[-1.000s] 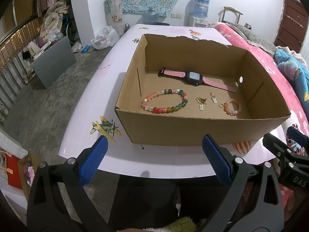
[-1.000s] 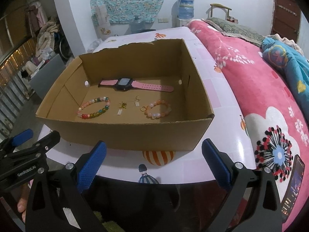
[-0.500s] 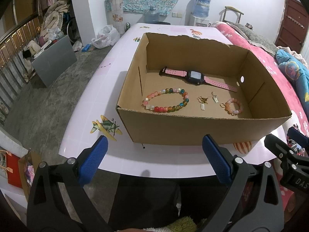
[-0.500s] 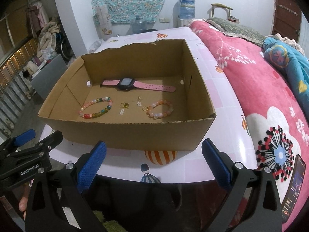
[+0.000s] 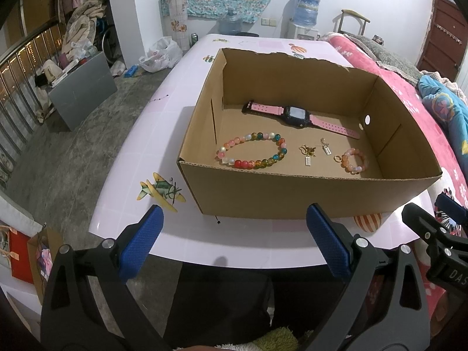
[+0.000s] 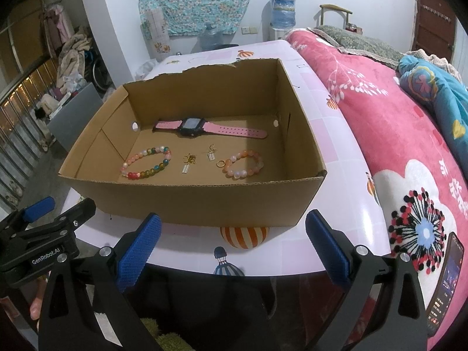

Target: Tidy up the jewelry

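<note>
Right wrist view: "GenRobot.AI" on left hand-held gripper (image 6: 63, 219); both hand-held grippers wide apart, empty, facing box (image 6: 204, 201).

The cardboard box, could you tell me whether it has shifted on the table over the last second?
No. The cardboard box keeps its place beside the airplane sticker on the table.

Open cardboard box (image 5: 292, 196) near the tabletop (image 5: 152, 122) front edge. Inside: pink watch (image 5: 295, 115) toward the back wall, multicoloured bead bracelet (image 5: 251, 150) front-left, small pink bracelet (image 5: 354, 161) front-right.
</note>
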A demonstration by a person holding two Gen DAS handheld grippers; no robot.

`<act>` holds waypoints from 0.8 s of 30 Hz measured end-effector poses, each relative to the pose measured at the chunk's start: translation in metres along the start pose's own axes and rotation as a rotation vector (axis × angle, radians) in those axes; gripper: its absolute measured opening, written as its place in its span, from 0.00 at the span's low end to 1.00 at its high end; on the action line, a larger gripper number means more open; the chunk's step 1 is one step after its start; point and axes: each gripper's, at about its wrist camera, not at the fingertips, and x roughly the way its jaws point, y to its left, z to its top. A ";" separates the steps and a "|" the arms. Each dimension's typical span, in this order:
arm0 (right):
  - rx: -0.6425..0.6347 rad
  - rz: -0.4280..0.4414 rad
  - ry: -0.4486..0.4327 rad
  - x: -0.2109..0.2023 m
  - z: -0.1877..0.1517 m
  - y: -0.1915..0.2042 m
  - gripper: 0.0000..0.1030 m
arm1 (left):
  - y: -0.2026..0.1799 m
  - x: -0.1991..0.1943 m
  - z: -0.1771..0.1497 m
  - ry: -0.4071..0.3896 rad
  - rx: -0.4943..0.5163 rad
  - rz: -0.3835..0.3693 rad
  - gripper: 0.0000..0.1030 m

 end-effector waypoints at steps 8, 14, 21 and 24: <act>0.000 0.003 0.001 0.000 0.000 -0.001 0.93 | 0.000 0.000 0.001 0.001 -0.001 0.000 0.92; 0.001 0.002 0.000 0.000 0.000 -0.001 0.93 | 0.001 0.000 -0.002 0.004 -0.002 0.001 0.92; 0.004 0.004 0.003 0.001 -0.001 -0.001 0.93 | 0.001 0.000 -0.002 0.004 -0.003 0.001 0.92; 0.004 0.004 0.002 0.001 -0.001 -0.001 0.93 | 0.001 0.000 -0.001 0.004 -0.003 0.000 0.92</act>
